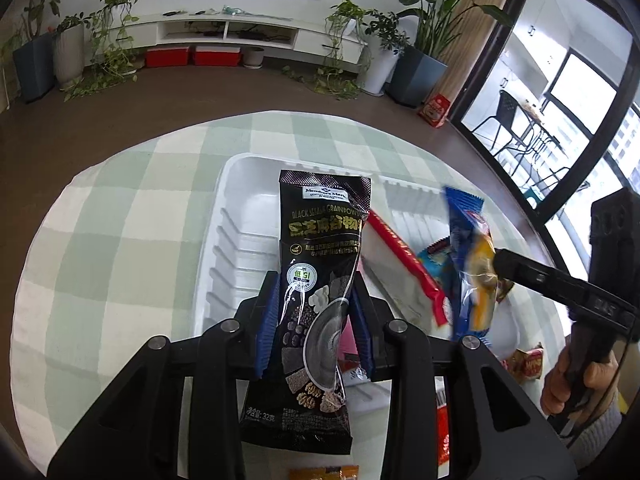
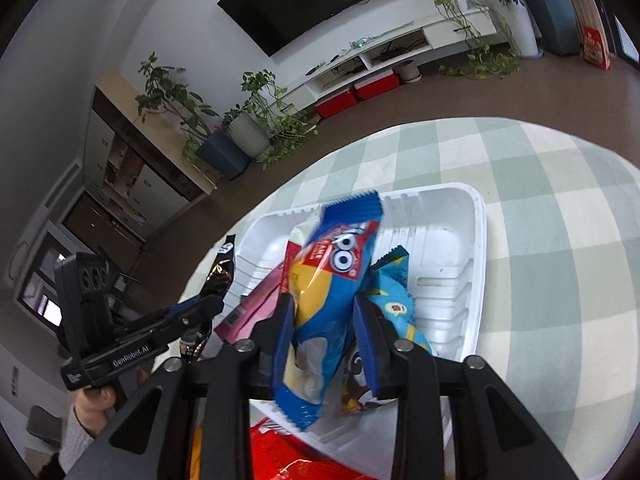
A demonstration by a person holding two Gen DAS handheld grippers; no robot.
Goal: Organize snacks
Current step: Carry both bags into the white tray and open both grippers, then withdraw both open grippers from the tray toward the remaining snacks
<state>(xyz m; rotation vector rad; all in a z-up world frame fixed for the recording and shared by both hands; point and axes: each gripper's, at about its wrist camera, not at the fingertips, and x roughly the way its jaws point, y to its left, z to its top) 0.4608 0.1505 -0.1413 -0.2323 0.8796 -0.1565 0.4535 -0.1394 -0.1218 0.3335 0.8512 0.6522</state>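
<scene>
Transfer step: my left gripper (image 1: pixel 316 312) clamps the black sesame packet (image 1: pixel 320 280) above the empty white tray (image 1: pixel 224 248), my right gripper (image 2: pixel 326 336) clamps the blue snack packet (image 2: pixel 324 312) over the neighbouring tray (image 2: pixel 476 264); next I lower and release each.

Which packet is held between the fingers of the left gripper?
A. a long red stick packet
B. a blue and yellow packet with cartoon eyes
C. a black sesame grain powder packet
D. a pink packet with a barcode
C: in the left wrist view the left gripper is shut on the black packet, held above the white tray.
</scene>
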